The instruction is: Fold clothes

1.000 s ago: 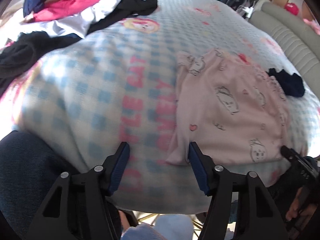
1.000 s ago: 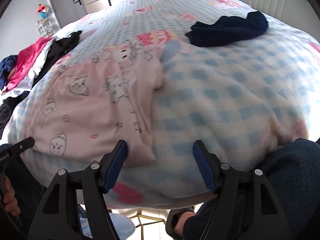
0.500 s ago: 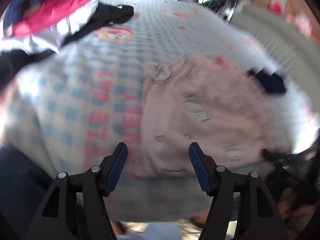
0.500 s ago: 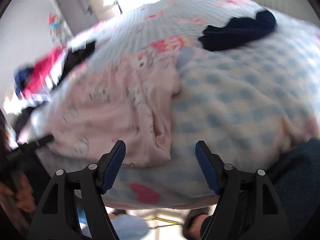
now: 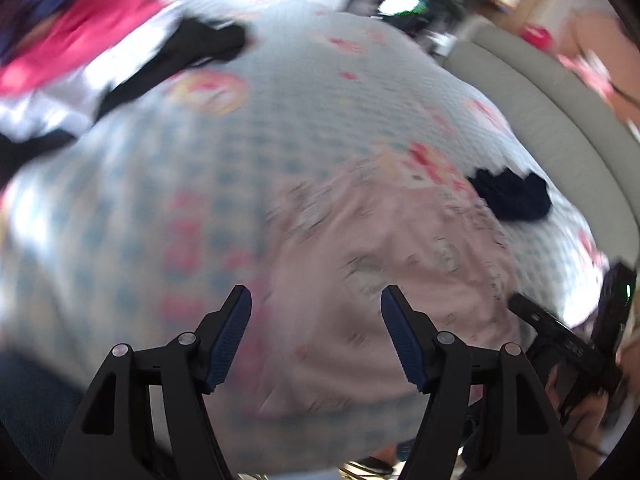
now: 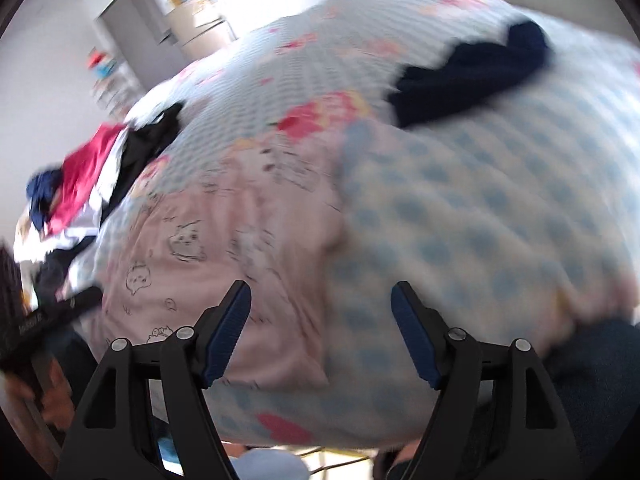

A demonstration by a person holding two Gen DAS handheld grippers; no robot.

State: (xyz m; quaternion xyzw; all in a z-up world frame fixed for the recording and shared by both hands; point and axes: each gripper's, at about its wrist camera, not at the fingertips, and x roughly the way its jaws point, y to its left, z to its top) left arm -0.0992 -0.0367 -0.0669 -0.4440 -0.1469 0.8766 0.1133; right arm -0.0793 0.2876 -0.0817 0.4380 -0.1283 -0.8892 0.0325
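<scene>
Two black grippers with blue pads noted, both above near edge of blue-and-white checked blanket (image 5: 152, 208). Left gripper (image 5: 316, 336): jaws spread, just been opening, nothing pinched. Right gripper (image 6: 320, 336): jaws spread, just been opening, nothing pinched. Pale pink cartoon-print garment (image 5: 380, 280) lying flat on blanket, beyond both sets of fingertips. Dark navy garment (image 6: 472, 76) farther back, just beyond pink garment. Pile of red, white and black clothes (image 5: 80, 52) at far left. Views blurred.
</scene>
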